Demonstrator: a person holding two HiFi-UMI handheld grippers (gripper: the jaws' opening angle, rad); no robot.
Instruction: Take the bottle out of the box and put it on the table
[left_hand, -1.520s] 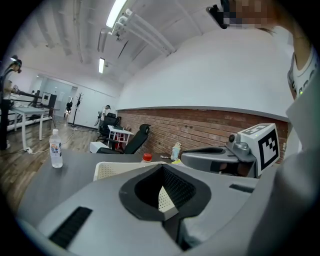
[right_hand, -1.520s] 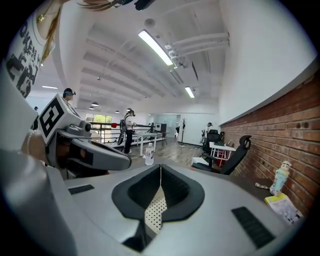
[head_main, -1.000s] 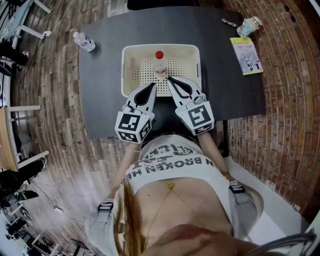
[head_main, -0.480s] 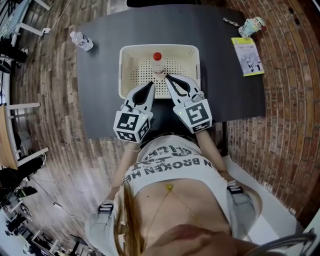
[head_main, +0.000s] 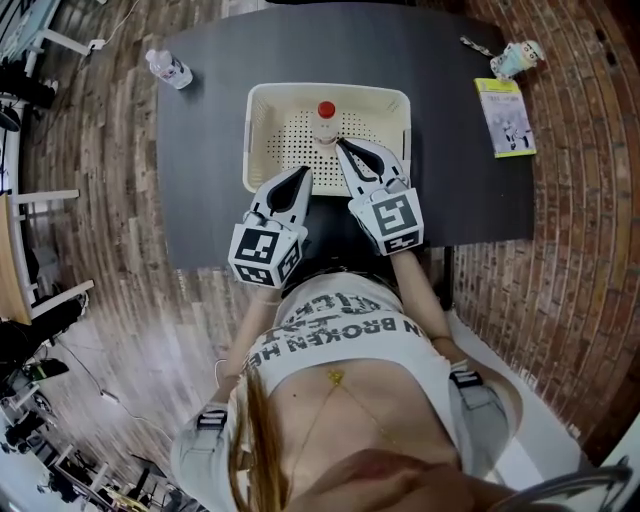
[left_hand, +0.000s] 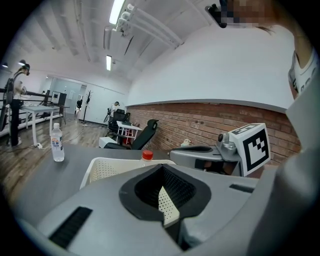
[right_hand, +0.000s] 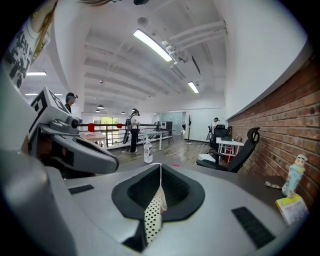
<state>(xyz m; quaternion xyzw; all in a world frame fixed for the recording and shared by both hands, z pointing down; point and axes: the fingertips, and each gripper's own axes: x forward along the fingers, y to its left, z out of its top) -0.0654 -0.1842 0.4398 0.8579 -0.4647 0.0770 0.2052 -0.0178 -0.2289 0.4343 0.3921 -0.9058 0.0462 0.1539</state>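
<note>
The bottle (head_main: 326, 128), red-capped, stands upright inside the cream perforated box (head_main: 262, 100) near its far wall, in the middle of the dark desk (head_main: 455, 185). The right gripper (head_main: 339, 146) reaches over the box's near rim with its tip just beside the bottle, jaws together and holding nothing. The left gripper (head_main: 304, 173) sits at the near rim, jaws also pressed together and empty. A second bottle (head_main: 168, 69) stands at the desk's far left corner, well apart. A yellow booklet (head_main: 510, 116) and a small figure (head_main: 520, 57) lie at the far right.
</note>
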